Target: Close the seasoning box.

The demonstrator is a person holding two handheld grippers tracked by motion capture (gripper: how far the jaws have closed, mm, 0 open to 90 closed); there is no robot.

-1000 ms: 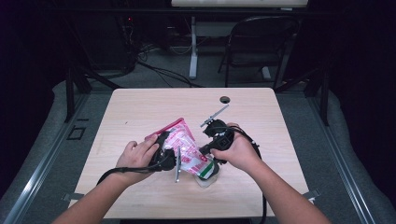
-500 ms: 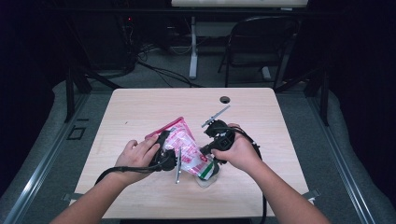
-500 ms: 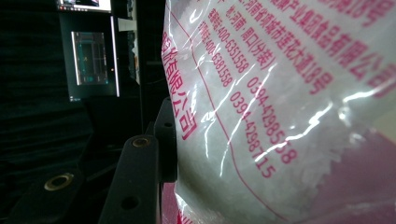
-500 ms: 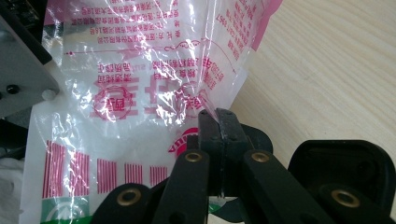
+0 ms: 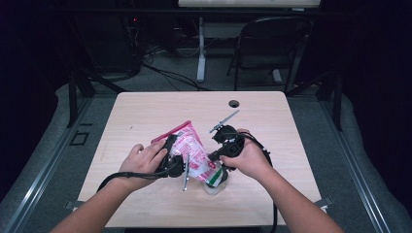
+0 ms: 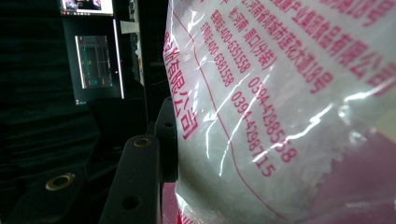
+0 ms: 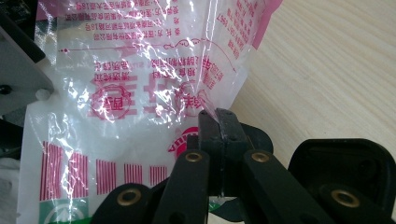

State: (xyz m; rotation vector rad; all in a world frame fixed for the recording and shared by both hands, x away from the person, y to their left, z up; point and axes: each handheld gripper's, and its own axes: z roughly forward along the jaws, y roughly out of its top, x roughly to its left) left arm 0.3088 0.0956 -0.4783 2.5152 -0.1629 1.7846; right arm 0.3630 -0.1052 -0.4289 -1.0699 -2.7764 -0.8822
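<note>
Little changed since earlier frames: bag still tilted over cup at near middle of surface. Left tongs clamped on bag's side; right tongs pinched shut on bag's film. Step, by my read: pouring white grains into cup. Next: steady tilt, mouth kept over cup.
</note>
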